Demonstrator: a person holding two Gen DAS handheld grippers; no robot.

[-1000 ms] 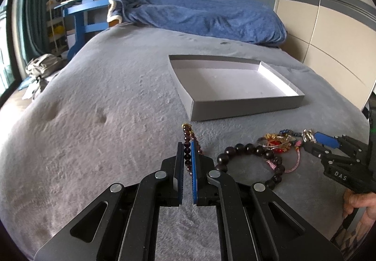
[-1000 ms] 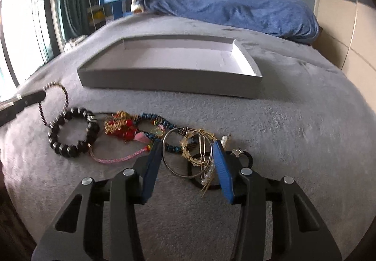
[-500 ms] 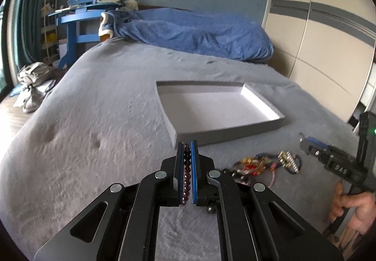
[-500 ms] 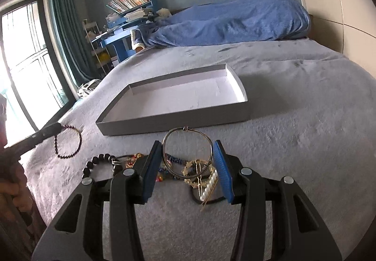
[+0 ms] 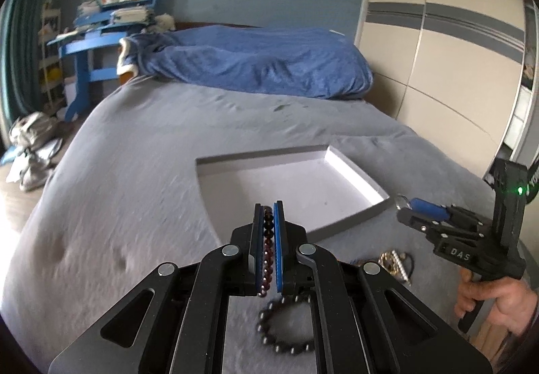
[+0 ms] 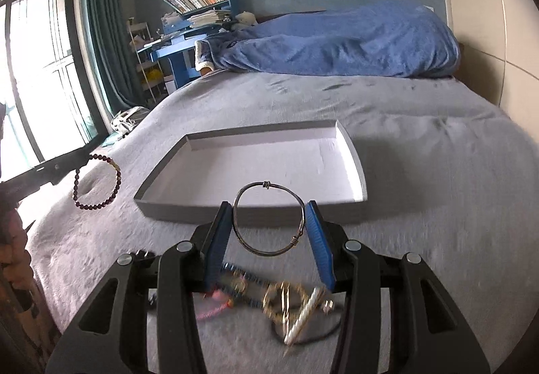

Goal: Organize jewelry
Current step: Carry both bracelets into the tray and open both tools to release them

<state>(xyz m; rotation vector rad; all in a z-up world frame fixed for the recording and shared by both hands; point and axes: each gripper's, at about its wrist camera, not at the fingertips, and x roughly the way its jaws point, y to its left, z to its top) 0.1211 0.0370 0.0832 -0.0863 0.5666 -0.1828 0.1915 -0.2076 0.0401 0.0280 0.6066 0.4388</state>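
Left gripper: jaws nearly shut, clamping the dark red bead bracelet above the bed. Grey tray: near wall partly hidden. Right gripper: jaws part-open, pinching the wire bangle near the tray edge. Jewelry pile: blurred.

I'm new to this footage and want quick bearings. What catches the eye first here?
Each gripper holds jewelry in the air: the left gripper pinches a dark red bead bracelet, the right gripper spans a thin metal bangle. Ahead on the grey bed lies an empty shallow tray.
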